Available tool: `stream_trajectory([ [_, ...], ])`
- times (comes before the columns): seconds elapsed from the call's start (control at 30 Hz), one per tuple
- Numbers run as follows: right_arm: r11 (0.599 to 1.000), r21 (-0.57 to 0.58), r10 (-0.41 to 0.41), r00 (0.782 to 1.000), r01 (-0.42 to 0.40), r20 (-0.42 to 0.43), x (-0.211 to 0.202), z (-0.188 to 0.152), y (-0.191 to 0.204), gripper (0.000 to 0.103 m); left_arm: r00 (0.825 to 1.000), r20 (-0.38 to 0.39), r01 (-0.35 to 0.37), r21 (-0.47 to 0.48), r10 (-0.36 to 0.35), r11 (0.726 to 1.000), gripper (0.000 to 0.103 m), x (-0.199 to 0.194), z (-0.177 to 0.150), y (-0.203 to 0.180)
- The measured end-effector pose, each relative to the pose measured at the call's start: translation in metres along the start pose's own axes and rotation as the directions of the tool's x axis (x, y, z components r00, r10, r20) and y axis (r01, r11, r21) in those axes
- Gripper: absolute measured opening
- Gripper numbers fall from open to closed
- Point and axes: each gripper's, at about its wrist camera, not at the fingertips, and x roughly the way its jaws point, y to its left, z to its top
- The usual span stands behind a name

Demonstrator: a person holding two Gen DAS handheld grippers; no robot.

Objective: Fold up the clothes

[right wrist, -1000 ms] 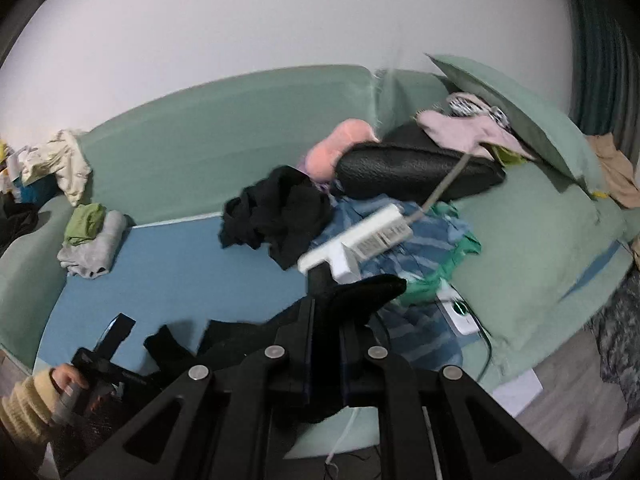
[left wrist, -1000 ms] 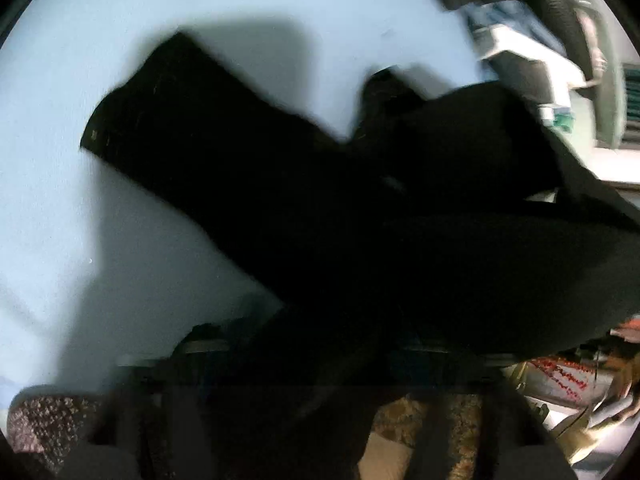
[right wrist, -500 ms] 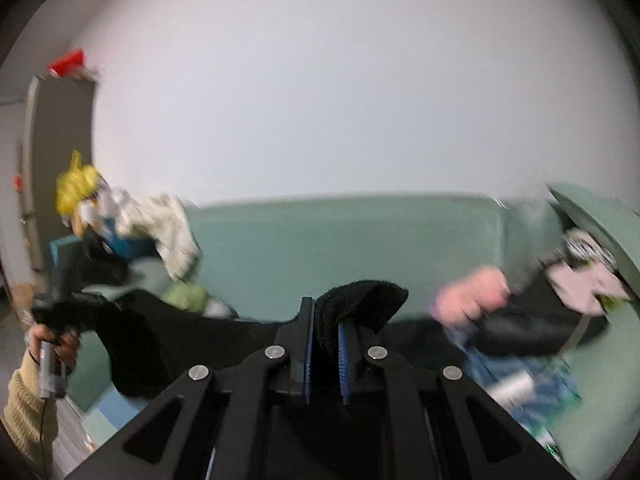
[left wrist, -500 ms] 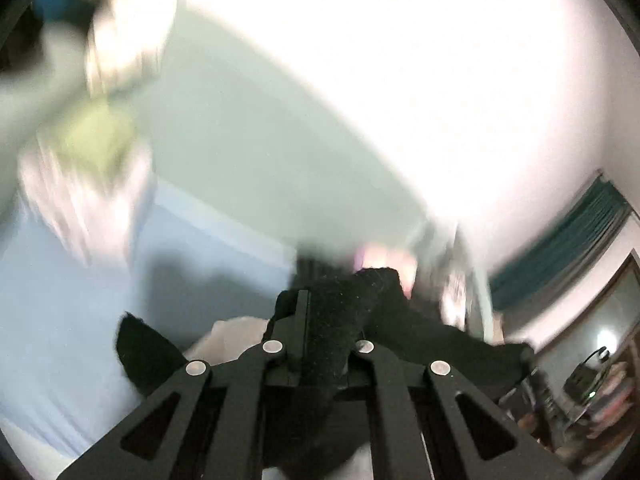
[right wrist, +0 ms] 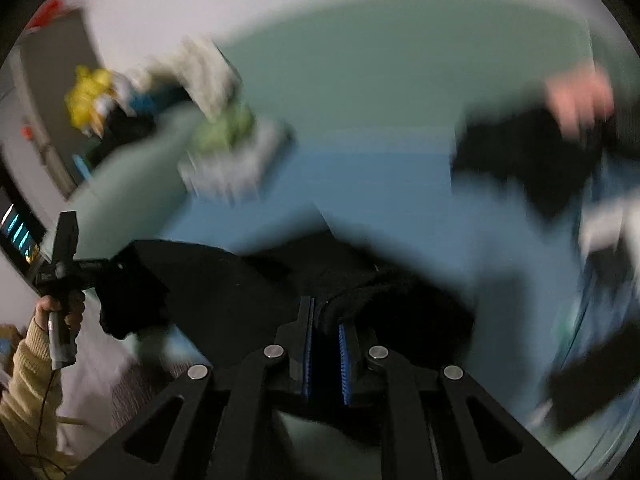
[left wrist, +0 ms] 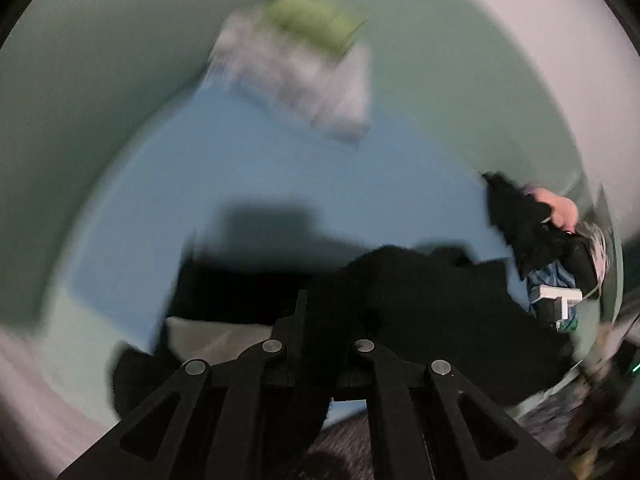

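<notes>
Both views smeared by motion blur. Can't make out the folded pile (left wrist: pixel 304 64) by the sofa back, green piece on top. Left gripper (left wrist: pixel 324 320) fingertips buried in black garment (left wrist: pixel 432 304), so I can't see them

Black garment (right wrist: pixel 240 292) between right gripper (right wrist: pixel 325 320) jaws, over blue sheet (right wrist: pixel 372 184).

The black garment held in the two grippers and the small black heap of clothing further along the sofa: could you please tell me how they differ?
The black garment is stretched out wide between the left gripper and right gripper; the small black heap lies crumpled and unheld. The garment hangs over the blue seat's front edge; the heap sits beside a pink item. Both are black fabric.
</notes>
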Motion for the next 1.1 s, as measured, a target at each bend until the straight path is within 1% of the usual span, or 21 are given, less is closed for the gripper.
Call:
stream_trajectory([
  [0.07, 0.997, 0.074, 0.006, 0.995, 0.002, -0.104, 0.025, -0.03, -0.017, 0.011, 0.999, -0.025, 0.044, -0.05, -0.045, 0.998, 0.008, 0.009, -0.019, 0.018],
  [0.17, 0.993, 0.119, 0.031, 0.979, -0.006, -0.204, 0.041, -0.063, -0.032, 0.016, 0.998, -0.04, 0.04, -0.001, -0.04, 0.999, 0.012, -0.003, -0.033, 0.013],
  [0.23, 0.996, 0.091, 0.025, 0.972, -0.004, -0.233, 0.036, -0.07, -0.03, 0.031, 0.997, -0.08, -0.006, 0.053, 0.011, 0.999, 0.023, -0.003, -0.028, 0.008],
  [0.27, 0.998, 0.062, 0.01, 0.972, 0.005, -0.236, 0.028, -0.069, -0.029, 0.042, 0.996, -0.088, -0.024, 0.07, 0.03, 0.997, 0.039, -0.011, -0.027, 0.005],
  [0.3, 0.999, 0.035, -0.009, 0.975, 0.017, -0.222, 0.017, -0.063, -0.028, 0.05, 0.994, -0.093, -0.041, 0.085, 0.049, 0.995, 0.058, -0.02, -0.028, 0.001],
  [0.33, 0.999, 0.012, -0.026, 0.98, 0.029, -0.195, 0.005, -0.056, -0.027, 0.052, 0.993, -0.099, -0.058, 0.101, 0.068, 0.993, 0.064, -0.029, -0.028, -0.003],
  [0.47, 0.989, -0.12, -0.093, 0.992, 0.082, -0.088, -0.019, -0.007, -0.017, 0.061, 0.999, -0.045, -0.005, 0.165, 0.012, 0.986, 0.069, -0.064, -0.015, -0.031],
  [0.5, 0.984, -0.156, -0.101, 0.993, 0.089, -0.067, -0.016, 0.006, -0.011, 0.071, 0.997, -0.053, -0.043, 0.172, 0.053, 0.984, 0.071, -0.053, -0.004, -0.035],
  [0.57, 0.976, -0.208, -0.074, 0.996, 0.063, -0.045, 0.006, 0.028, 0.004, 0.079, 0.987, -0.071, -0.131, 0.183, 0.146, 0.974, 0.071, -0.026, 0.019, -0.042],
  [0.7, 0.968, -0.252, -0.036, 0.995, 0.011, -0.097, 0.083, 0.065, 0.043, 0.081, 0.94, -0.135, -0.293, 0.16, 0.315, 0.943, 0.071, 0.046, 0.054, -0.037],
  [0.73, 0.971, -0.24, -0.026, 0.992, -0.005, -0.127, 0.104, 0.07, 0.047, 0.081, 0.921, -0.172, -0.322, 0.173, 0.351, 0.931, 0.071, 0.065, 0.053, -0.031],
  [0.77, 0.977, -0.213, -0.011, 0.986, -0.024, -0.164, 0.125, 0.072, 0.049, 0.067, 0.898, -0.212, -0.35, 0.19, 0.387, 0.917, 0.071, 0.085, 0.053, -0.024],
  [0.8, 0.984, -0.176, 0.005, 0.979, -0.041, -0.202, 0.143, 0.071, 0.05, 0.023, 0.881, -0.228, -0.37, 0.213, 0.414, 0.904, 0.071, 0.098, 0.045, -0.022],
  [0.83, 0.991, -0.122, 0.023, 0.97, -0.054, -0.242, 0.157, 0.067, 0.049, 0.013, 0.878, -0.194, -0.382, 0.266, 0.437, 0.885, 0.071, 0.099, 0.037, -0.027],
  [0.87, 0.995, -0.074, 0.039, 0.966, -0.06, -0.256, 0.164, 0.064, 0.046, 0.011, 0.876, -0.153, -0.393, 0.321, 0.457, 0.862, 0.07, 0.099, 0.03, -0.032],
  [0.9, 0.996, -0.055, 0.05, 0.972, -0.064, -0.228, 0.163, 0.06, 0.043, 0.01, 0.874, -0.111, -0.405, 0.374, 0.474, 0.834, 0.056, 0.099, 0.022, -0.038],
  [0.93, 0.996, -0.06, 0.058, 0.982, -0.07, -0.177, 0.154, 0.058, 0.04, 0.009, 0.873, -0.084, -0.419, 0.378, 0.481, 0.826, 0.046, 0.097, 0.018, -0.038],
  [0.97, 0.996, -0.058, 0.066, 0.99, -0.074, -0.121, 0.142, 0.061, 0.035, 0.009, 0.885, -0.091, -0.405, 0.332, 0.456, 0.852, 0.016, 0.09, 0.019, -0.034],
  [1.0, 0.996, -0.039, 0.081, 0.994, -0.084, -0.075, 0.13, 0.067, 0.031, 0.009, 0.911, -0.119, -0.355, 0.262, 0.395, 0.898, 0.007, 0.084, 0.024, -0.028],
  [1.03, 0.995, -0.016, 0.097, 0.995, -0.098, -0.018, 0.113, 0.076, 0.025, 0.008, 0.947, -0.128, -0.276, 0.15, 0.296, 0.949, 0.007, 0.073, 0.033, -0.021],
  [1.1, 0.994, -0.013, 0.105, 0.989, -0.104, 0.103, 0.078, 0.101, 0.021, 0.008, 0.982, -0.041, -0.183, 0.059, 0.186, 0.981, 0.007, 0.049, 0.052, -0.02],
])
